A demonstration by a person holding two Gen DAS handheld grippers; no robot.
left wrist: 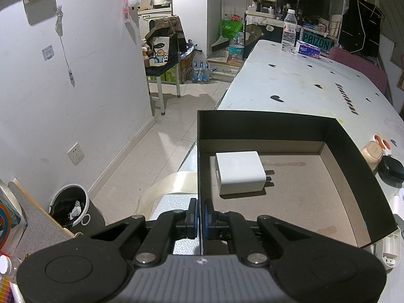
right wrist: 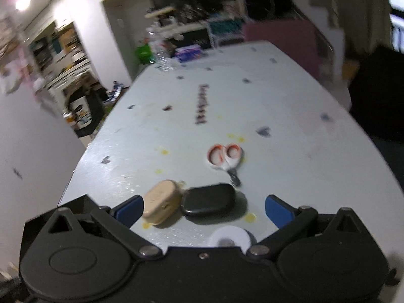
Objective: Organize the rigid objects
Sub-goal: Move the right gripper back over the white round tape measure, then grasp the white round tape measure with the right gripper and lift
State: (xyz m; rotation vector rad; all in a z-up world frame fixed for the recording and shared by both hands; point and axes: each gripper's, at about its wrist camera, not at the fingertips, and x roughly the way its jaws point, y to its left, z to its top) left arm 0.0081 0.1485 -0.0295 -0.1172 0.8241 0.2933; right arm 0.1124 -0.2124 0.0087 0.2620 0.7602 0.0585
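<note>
My left gripper (left wrist: 201,217) pinches the near wall of the black, brown-floored cardboard box (left wrist: 353,156) holding a white square charger plug (left wrist: 240,173); my right gripper (right wrist: 203,210) is spread wide.

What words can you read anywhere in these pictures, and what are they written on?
"P0IZON" on the teal sign behind the far end of the table.
"Natural" on the tissue box there, partly legible.
"Hi" on a small speech-bubble sticker.
Black lettering printed on the table: too slanted to read.
Water bottle label and pink hanging tag: too small.
Right wrist view: all blurred.
</note>
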